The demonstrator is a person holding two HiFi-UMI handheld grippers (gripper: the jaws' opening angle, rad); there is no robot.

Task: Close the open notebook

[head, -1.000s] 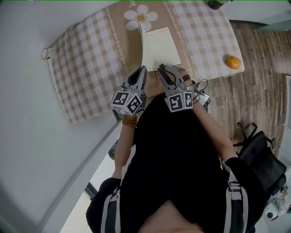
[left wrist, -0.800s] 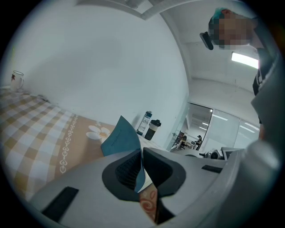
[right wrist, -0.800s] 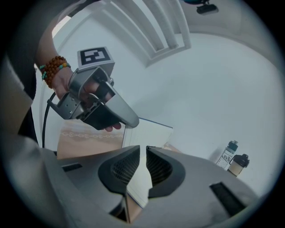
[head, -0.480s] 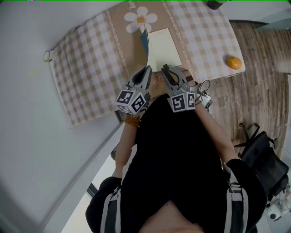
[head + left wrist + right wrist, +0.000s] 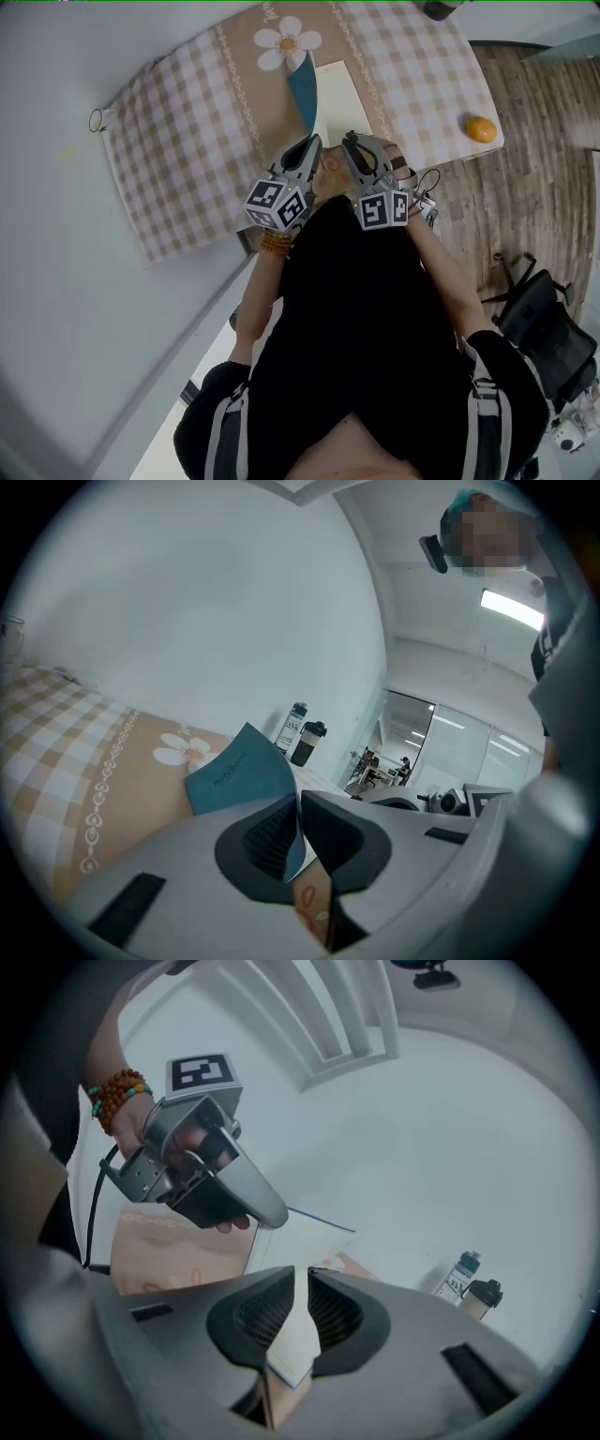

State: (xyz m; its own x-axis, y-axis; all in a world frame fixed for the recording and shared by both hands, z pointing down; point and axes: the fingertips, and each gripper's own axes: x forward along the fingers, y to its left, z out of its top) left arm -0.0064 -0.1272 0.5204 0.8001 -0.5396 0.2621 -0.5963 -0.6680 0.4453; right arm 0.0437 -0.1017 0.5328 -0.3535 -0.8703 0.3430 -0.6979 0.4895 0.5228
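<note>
The notebook lies on the checked tablecloth, its white pages facing up. Its teal cover stands raised along the left of the pages. My left gripper is shut on the near edge of that cover, which runs up between its pads in the left gripper view. My right gripper sits just to the right, shut on the near edge of the white pages. The right gripper view also shows the left gripper in a hand with a bead bracelet.
An orange lies near the table's right edge. A glass stands at the left corner. Two bottles stand at the far end. A daisy print marks the cloth. An office chair stands on the wooden floor.
The teal cover has swung up from lying flat on the left to standing over the pages. Both grippers have shifted a little to the right.
</note>
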